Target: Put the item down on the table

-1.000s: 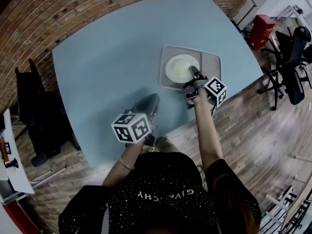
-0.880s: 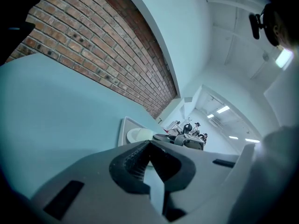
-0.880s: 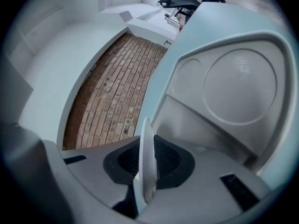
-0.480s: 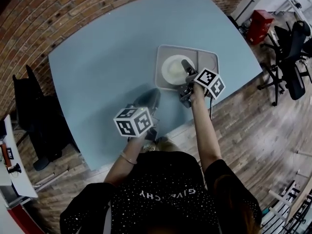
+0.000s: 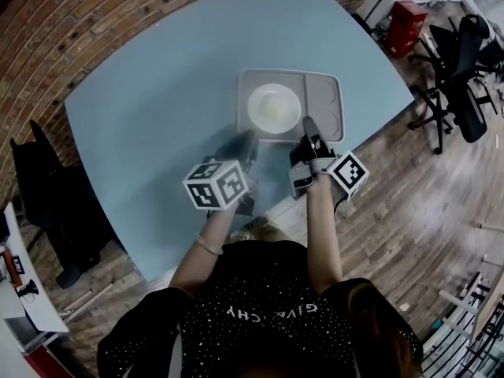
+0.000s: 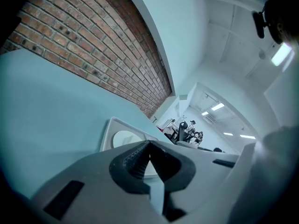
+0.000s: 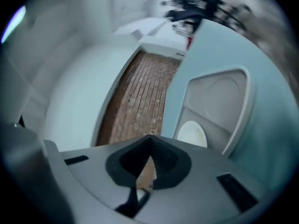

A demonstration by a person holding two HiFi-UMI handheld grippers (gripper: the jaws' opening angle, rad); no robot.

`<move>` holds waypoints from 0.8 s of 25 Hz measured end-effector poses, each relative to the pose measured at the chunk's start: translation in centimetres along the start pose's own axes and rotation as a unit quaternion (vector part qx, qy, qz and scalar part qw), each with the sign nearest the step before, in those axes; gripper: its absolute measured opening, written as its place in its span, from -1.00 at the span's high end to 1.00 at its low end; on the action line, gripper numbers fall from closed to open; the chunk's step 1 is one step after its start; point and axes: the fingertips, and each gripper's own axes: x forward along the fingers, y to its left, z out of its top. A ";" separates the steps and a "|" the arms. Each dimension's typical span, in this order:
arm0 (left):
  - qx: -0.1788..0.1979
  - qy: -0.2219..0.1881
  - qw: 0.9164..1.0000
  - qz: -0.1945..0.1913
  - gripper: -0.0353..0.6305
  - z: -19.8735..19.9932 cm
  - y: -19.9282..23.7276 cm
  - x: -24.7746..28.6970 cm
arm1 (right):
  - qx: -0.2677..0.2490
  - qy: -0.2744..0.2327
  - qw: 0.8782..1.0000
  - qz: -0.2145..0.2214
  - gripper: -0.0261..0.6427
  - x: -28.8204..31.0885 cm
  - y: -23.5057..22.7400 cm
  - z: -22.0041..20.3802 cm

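Note:
A grey tray (image 5: 331,93) lies on the blue table (image 5: 157,93) near its front right edge, with a white plate (image 5: 274,107) in its left compartment. My left gripper (image 5: 245,139) is shut and empty, hovering over the table just left of the tray's near corner. In the left gripper view its jaws (image 6: 149,144) meet, and the tray (image 6: 108,127) and plate (image 6: 125,138) lie beyond them. My right gripper (image 5: 307,123) is shut and empty at the tray's near rim. In the right gripper view the closed right gripper (image 7: 149,139) points past the plate (image 7: 191,133) and tray (image 7: 224,94).
A brick wall (image 5: 94,22) runs behind the table. A red box (image 5: 404,24) and black office chairs (image 5: 461,61) stand on the wooden floor at the right. Another dark chair (image 5: 47,203) stands at the left. The table's front edge is just under both grippers.
My right gripper has drawn back from over the plate to the tray's near rim. The left gripper has stayed close to the tray's near left corner. Both remain shut.

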 end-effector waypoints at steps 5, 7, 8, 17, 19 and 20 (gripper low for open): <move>0.003 -0.004 1.000 0.000 0.86 0.3 -0.1 0.2 | 0.130 -0.007 0.989 0.063 0.89 -1.6 0.3 -1.0; 0.000 -0.005 1.000 0.001 0.86 0.2 -0.2 0.0 | 0.114 -0.003 0.992 0.054 0.89 -1.8 0.3 -1.3; -0.001 -0.005 1.000 0.001 0.86 0.1 -0.2 -0.1 | 0.118 -0.006 0.992 0.052 0.89 -1.9 0.3 -1.2; -0.006 -0.006 1.000 0.000 0.86 0.0 -0.5 -0.8 | 0.102 -0.009 0.994 0.033 0.89 -2.5 0.1 -0.7; -0.007 -0.005 1.000 0.002 0.86 -0.2 -0.5 -0.8 | 0.103 -0.005 0.994 0.027 0.89 -2.6 -0.3 -1.0; -0.007 -0.005 1.000 0.002 0.86 -0.3 -0.5 -0.9 | 0.104 -0.002 0.994 0.024 0.89 -2.6 -0.5 -1.2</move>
